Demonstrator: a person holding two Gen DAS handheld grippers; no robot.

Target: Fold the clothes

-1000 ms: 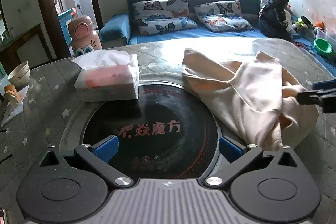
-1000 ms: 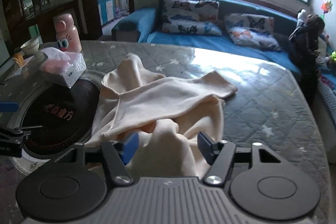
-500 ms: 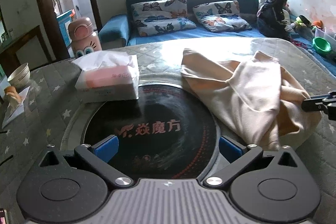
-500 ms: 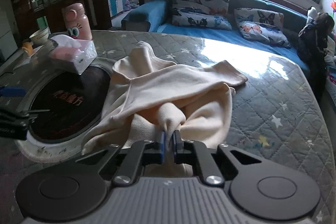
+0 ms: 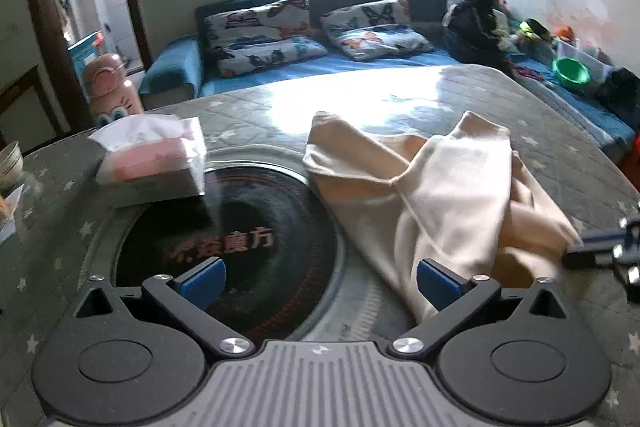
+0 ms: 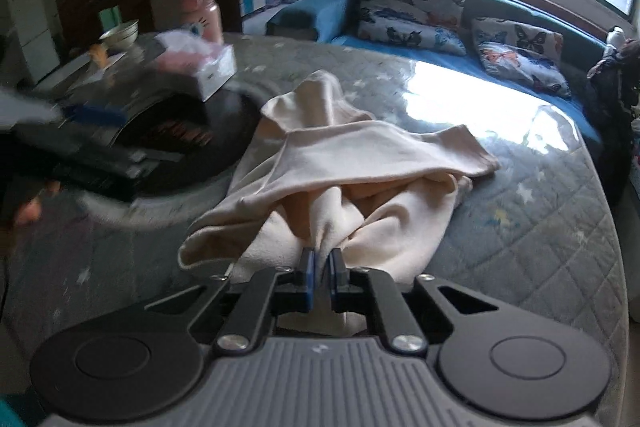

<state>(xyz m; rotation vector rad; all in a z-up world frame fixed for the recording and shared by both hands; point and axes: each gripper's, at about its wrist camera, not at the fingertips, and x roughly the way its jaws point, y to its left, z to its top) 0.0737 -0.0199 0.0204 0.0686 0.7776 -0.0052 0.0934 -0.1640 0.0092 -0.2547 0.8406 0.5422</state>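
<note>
The cream garment [image 6: 360, 163] lies crumpled on the quilted table cover [image 6: 540, 227], its left edge draped over the rim of the black round hotplate [image 5: 240, 227] set into the table. The right gripper [image 6: 322, 267] is clamped on a bunched ridge of the garment at its near edge, the cloth pinched between the two blue pads. The left gripper [image 5: 320, 281] hangs over the hotplate with its jaws spread wide and nothing between them; its right finger sits just beside the garment's near hem. Risk assessment: the right gripper appears to hold a gathered pleat, probably several layers, so a lift is likely to raise a lump instead of a clean edge. A sideways pull may drag the cloth farther across the hotplate rim, where it could catch. The tissue box [image 5: 152, 163] stands near the garment's far-left corner and could be swept aside. A thin pinch may also slip under load.
</note>
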